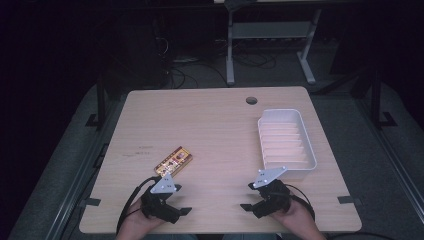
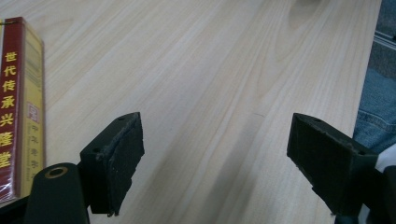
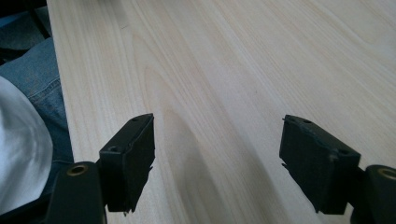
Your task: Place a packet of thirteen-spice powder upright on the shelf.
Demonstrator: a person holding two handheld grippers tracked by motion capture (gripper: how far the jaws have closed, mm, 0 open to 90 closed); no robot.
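Note:
A flat red and gold box (image 1: 174, 161) with printed characters lies on the wooden table (image 1: 210, 125), left of centre. My left gripper (image 1: 177, 200) rests low just in front of that box, jaws spread wide with bare wood between them. In the left gripper view the box (image 2: 21, 107) lies along the left edge, beside the left jaw, and my left gripper (image 2: 217, 158) stands open. My right gripper (image 1: 248, 196) sits near the front edge at the right, open and holding nothing. In the right gripper view my right gripper (image 3: 217, 158) has only tabletop between its jaws.
A white ribbed plastic tray (image 1: 286, 139) stands at the right, just beyond the right gripper. A round cable hole (image 1: 251, 100) is at the table's far edge. A person's blue-jeaned leg (image 3: 37, 74) shows beside the table's front edge. Desk legs and cables lie on the dark floor behind.

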